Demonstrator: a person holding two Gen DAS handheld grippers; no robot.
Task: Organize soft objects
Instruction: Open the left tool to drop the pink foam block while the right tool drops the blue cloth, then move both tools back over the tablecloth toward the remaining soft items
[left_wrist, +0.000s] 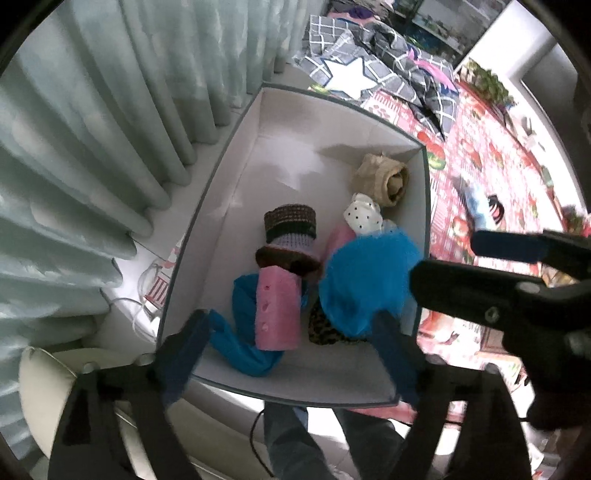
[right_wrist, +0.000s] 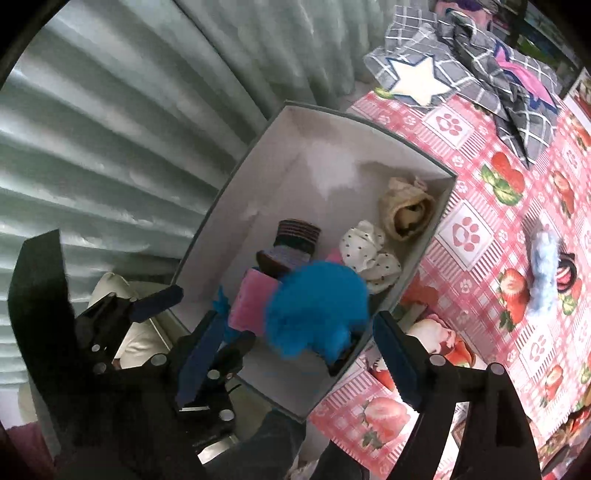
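Note:
A white box (left_wrist: 236, 155) (right_wrist: 236, 206) holds several soft items: a fuzzy blue piece (left_wrist: 365, 277) (right_wrist: 317, 306), a pink roll (left_wrist: 277, 310) (right_wrist: 251, 299), a striped knit roll (left_wrist: 291, 232) (right_wrist: 295, 236), a white dotted bundle (left_wrist: 364, 216) (right_wrist: 369, 251) and a beige bundle (left_wrist: 384, 181) (right_wrist: 406, 206). My left gripper (left_wrist: 291, 350) hangs open above the box's near end, nothing between its fingers. My right gripper (right_wrist: 295, 354) is open above the fuzzy blue piece, which lies loose in the box. The right gripper also shows in the left wrist view (left_wrist: 461, 266).
Pale curtains (left_wrist: 92, 129) hang to the left of the box. A pink strawberry tablecloth (right_wrist: 498, 221) lies to the right, with a light blue fuzzy item (right_wrist: 543, 266) and dark hair ties (right_wrist: 567, 273). A grey checked cloth with a white star (right_wrist: 417, 79) lies behind.

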